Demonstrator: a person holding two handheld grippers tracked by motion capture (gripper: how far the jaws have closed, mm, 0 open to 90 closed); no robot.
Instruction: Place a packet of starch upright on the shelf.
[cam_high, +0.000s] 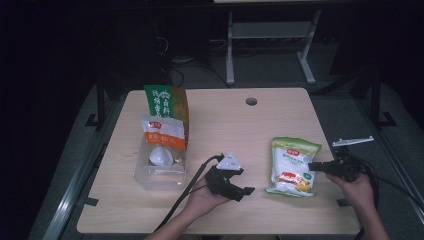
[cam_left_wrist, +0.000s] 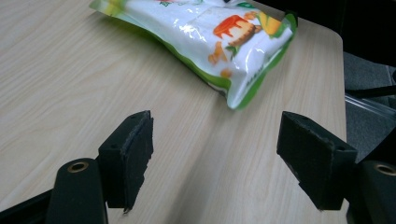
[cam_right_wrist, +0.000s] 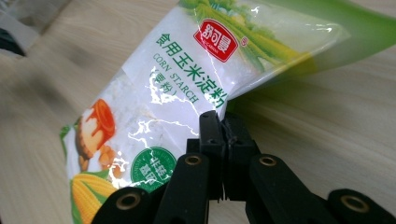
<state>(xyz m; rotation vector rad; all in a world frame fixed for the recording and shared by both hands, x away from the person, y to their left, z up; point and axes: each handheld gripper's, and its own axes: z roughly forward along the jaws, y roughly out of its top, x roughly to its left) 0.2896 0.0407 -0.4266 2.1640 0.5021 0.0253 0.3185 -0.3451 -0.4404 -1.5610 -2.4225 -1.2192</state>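
Observation:
A white and green corn starch bag (cam_high: 292, 165) lies flat on the right half of the wooden table (cam_high: 225, 125). My right gripper (cam_high: 311, 166) comes in from the right and is shut on the bag's right edge; in the right gripper view the jaws (cam_right_wrist: 219, 119) stand together with the bag's (cam_right_wrist: 177, 88) seam pinched between them. My left gripper (cam_high: 242, 181) is held just left of the bag, open, with nothing between its pads. In the left gripper view its jaws (cam_left_wrist: 215, 135) stand wide over bare table, and the bag's (cam_left_wrist: 205, 28) lower end lies a little beyond them.
A clear plastic bin (cam_high: 145, 175) stands at the left with an orange and white pouch (cam_high: 162, 132) and a white scoop-like piece (cam_high: 161, 156) in it. A tall green and orange bag (cam_high: 167, 102) stands behind it. A cable hole (cam_high: 251, 101) sits near the far edge.

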